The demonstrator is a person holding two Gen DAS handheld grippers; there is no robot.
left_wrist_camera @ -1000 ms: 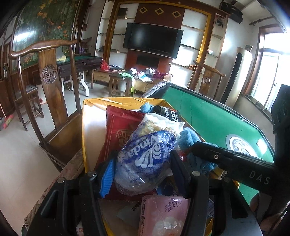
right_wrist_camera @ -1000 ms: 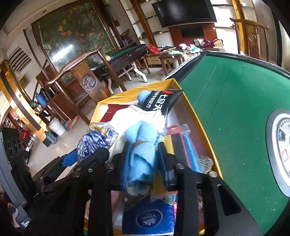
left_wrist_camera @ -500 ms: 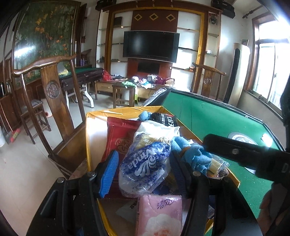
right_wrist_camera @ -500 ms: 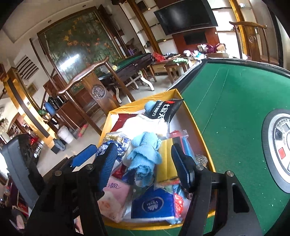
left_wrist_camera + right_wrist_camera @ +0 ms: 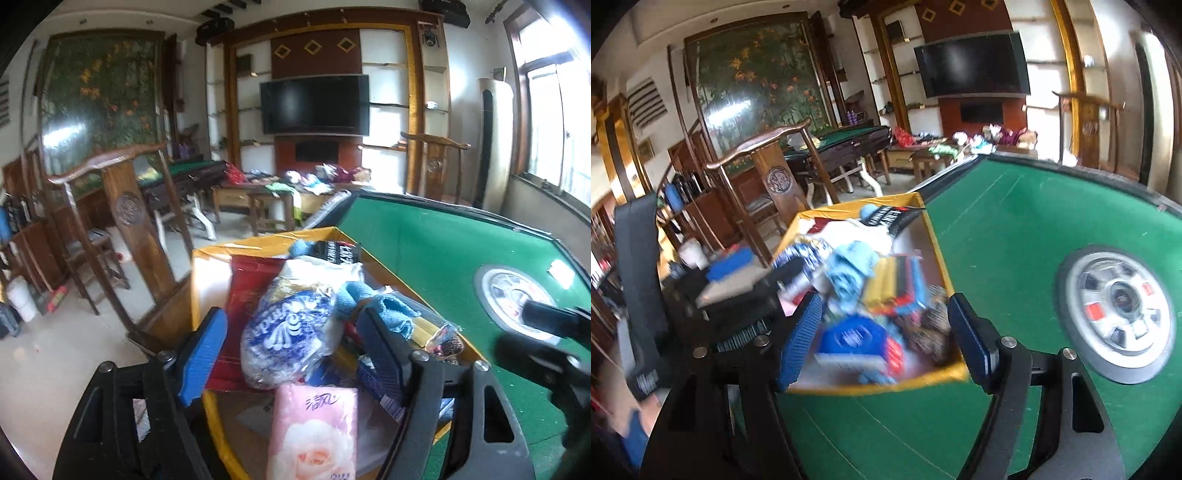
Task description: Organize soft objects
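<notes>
Both claws are opening with nothing gripped: the left claw (image 5: 291, 354) frames a blue tissue pack (image 5: 288, 339) atop the pile, the right claw (image 5: 882, 328) stands apart from the towel (image 5: 849, 266). Everything lies in the yellow box (image 5: 934, 236) on the green counter (image 5: 1015, 229).

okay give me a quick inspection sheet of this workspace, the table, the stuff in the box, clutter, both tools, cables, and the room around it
Surface: green felt table with a round centre console.
Job's things: yellow box at the table's left edge, heaped with a blue-and-white tissue bag, light blue cloth and pink tissue pack.
Clutter: more packets in the box, blurred.
Grippers: left tool jaws opening, the tissue bag between them unpressed; right tool jaws opening, nothing between them.
Cables: nothing seen.
Surroundings: wooden chair, wall television, window.
</notes>
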